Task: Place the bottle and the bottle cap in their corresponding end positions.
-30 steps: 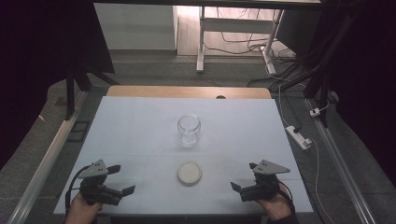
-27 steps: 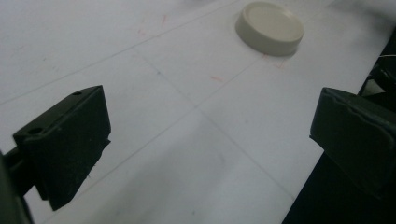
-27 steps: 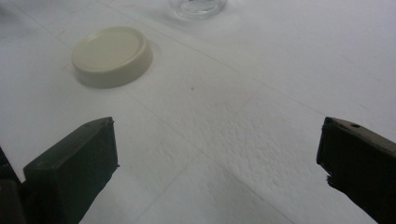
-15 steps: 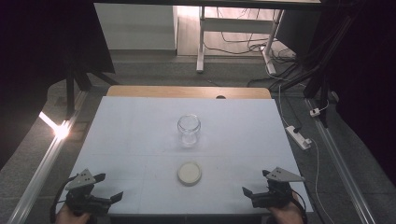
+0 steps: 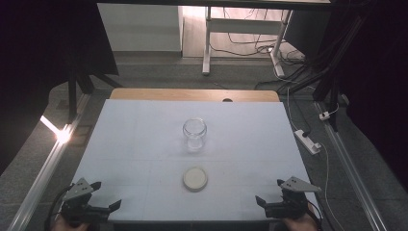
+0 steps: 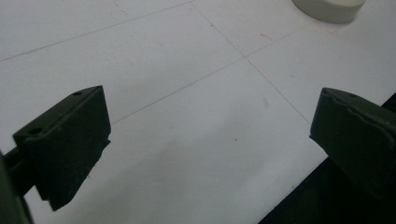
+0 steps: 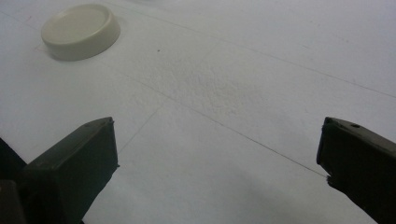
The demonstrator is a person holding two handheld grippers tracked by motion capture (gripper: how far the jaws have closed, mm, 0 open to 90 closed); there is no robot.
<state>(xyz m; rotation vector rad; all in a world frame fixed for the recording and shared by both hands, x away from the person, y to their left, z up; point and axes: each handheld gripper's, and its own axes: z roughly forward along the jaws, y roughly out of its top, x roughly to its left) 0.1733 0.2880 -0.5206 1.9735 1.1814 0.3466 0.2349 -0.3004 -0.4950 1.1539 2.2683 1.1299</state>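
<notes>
- Both tongs sit low at the near edge of the table (image 5: 144, 144), one by each near corner, each held in a hand that just peeks in from below.
- Left gripper (image 5: 107, 196) is at the near left corner, its jaws spread wide with nothing between them; in the left gripper view they frame bare white tabletop and the dark drop past the table's edge.
- Right gripper (image 5: 267, 193) is at the near right corner, jaws likewise spread apart and empty, with the grey three-cornered plate on top of it.
- Between the two, a bit in from the near edge and about midway across, lies the cream lid (image 5: 195, 178), a round flat disc resting on the white surface, well apart from both grippers.
- That same lid shows at the top left of the right gripper view (image 7: 80, 31), and its rim clips the top of the left gripper view (image 6: 329, 8).
- Further back, near the middle of the table, the glass jar (image 5: 194, 134) stands upright with its mouth open, in line with the lid and apart from it.
</notes>
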